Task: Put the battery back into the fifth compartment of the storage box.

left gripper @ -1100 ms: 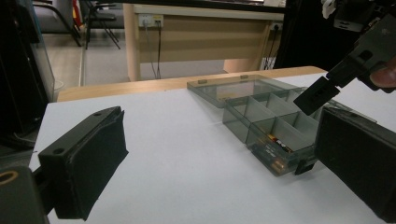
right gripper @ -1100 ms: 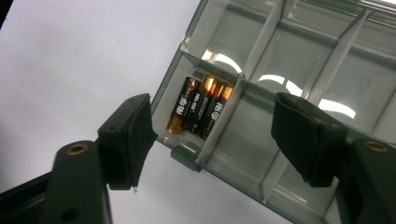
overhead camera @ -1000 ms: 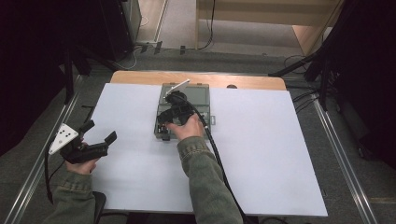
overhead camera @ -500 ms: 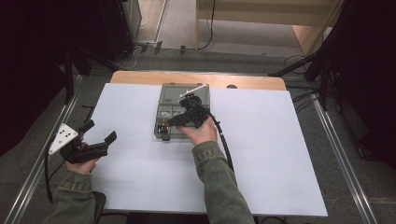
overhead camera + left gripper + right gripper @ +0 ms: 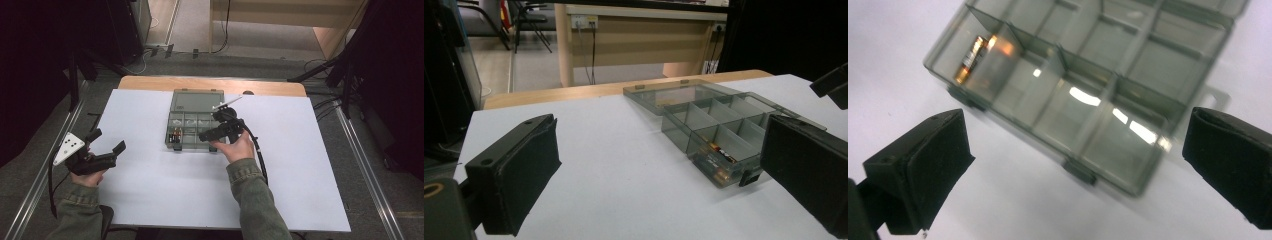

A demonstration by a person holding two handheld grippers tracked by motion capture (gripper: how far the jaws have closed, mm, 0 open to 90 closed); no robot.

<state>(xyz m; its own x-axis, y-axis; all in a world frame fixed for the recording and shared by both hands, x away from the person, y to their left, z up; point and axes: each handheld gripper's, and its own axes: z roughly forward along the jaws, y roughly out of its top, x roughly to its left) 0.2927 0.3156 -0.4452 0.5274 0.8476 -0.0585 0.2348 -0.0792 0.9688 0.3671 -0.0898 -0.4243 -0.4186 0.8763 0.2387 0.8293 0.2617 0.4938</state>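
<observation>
The white table top (image 5: 150, 200) fills most of the high view, with a strip of wood at its far edge, at 12 o'clock. Near the middle of the table, a little toward 12 o'clock, lies the grey transparent compartment box (image 5: 192, 120); its lid is open and lies flat behind it. The box is divided into small compartments. In the near corner compartment, at about 7 o'clock of the box in the high view, lie batteries (image 5: 176, 136) with black and copper-coloured ends.

The right gripper (image 5: 220, 131) is at the 4 o'clock corner of the box, just over its near right edge. Its jaws have just been opening and now stand wide apart, with nothing pressed between the pads; in the right gripper view the box (image 5: 1088, 90) lies below and between them, the battery (image 5: 970, 59) at 10 o'clock.

The left gripper (image 5: 107, 142) is well apart from the box, at 8 o'clock of the table. Its jaws are also wide open and hold nothing.
</observation>
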